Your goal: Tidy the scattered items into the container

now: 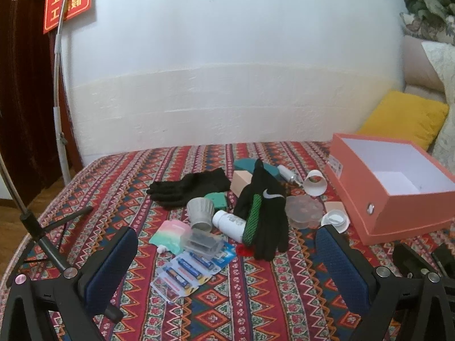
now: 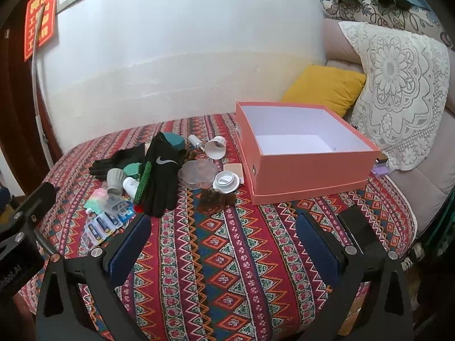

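An open orange box stands empty at the right of the patterned table. Left of it lies a pile: two black gloves, a grey cup, a white bottle, battery packs, a clear case, a white paper cup, a clear lid and a white lid. My left gripper is open and empty in front of the pile. My right gripper is open and empty, nearer the box.
A dark brown clump lies before the box. A tripod stands at the table's left edge. A yellow cushion and a lace-covered sofa are behind the box. A white wall runs along the back.
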{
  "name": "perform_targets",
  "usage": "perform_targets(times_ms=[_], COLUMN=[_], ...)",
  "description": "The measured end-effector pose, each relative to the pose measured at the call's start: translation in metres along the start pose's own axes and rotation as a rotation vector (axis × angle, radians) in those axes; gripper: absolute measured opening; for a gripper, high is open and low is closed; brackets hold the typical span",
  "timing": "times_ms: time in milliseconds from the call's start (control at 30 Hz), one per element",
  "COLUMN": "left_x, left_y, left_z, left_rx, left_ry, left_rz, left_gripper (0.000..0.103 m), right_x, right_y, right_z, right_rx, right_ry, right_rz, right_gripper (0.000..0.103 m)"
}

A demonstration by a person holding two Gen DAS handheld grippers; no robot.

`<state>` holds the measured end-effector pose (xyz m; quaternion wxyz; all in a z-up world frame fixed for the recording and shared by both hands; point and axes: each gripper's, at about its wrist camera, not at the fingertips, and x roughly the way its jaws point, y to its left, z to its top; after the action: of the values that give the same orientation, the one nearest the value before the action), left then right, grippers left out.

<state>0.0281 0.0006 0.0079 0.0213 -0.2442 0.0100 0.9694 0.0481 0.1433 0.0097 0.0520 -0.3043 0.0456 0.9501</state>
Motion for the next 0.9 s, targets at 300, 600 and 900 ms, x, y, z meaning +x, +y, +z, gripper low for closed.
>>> perform_targets(times_ms=[300,600,900], left_x=[0.058,0.148,0.227], left_y=[0.035,0.075,0.086], left_z=[-0.009,-0.025,-0.055], left_rx=[0.007,0.005,-0.006], left_ry=[0.039,0.229,0.411], left_rz=[-0.13,0.003,0.029], left_gripper=[0.103,0.103,0.103], right_x=[0.046,0.128,0.229], right_y=[-0.001,0.026,0.092], right_z=[0.0,-0.015,0.013], right_rx=[-0.02,-0.1,-0.045], right_ry=[-0.031,0.11,0.292], right_rz=[0.009,0.112,0.293], right_gripper=[0.103,0.103,0.103])
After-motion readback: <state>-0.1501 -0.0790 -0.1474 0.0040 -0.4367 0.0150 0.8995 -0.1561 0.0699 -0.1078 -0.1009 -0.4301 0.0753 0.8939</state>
